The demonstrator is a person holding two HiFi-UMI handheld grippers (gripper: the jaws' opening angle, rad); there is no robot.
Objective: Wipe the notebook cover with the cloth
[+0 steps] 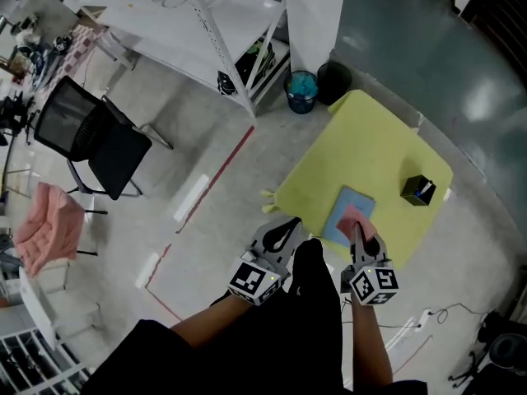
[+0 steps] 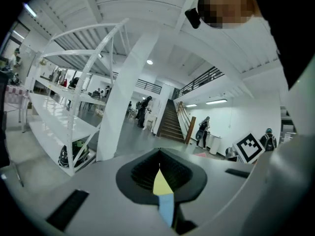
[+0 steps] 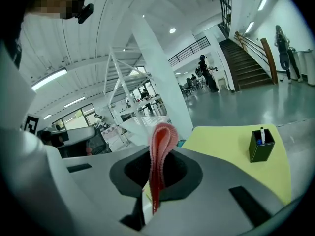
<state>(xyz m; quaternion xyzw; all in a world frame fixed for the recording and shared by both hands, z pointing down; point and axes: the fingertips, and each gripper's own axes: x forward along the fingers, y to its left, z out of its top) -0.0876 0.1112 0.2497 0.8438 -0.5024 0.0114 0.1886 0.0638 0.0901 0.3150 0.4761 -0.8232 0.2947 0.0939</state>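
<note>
Clearly: Pink Cloth Clamped Over the Notebook

At nine o'clock in the head view a pink fabric heap (image 1: 48, 225) lies beside a black office chair (image 1: 95, 138), with a white shelving rack (image 1: 206, 23) toward eleven. The left gripper (image 1: 290, 222) hangs near six o'clock, just off the yellow table (image 1: 370, 138), its jaws pressed together on nothing (only a sliver of yellow and blue shows between them). A blue bin (image 1: 302, 91) and a black bin (image 1: 333, 81) stand at twelve. The right gripper (image 1: 356, 230) pinches the pink cloth (image 1: 356, 216) over the blue notebook (image 1: 350, 197), which lies on the table about four o'clock. A black pen holder (image 1: 418, 190) sits further right, apart.
</note>
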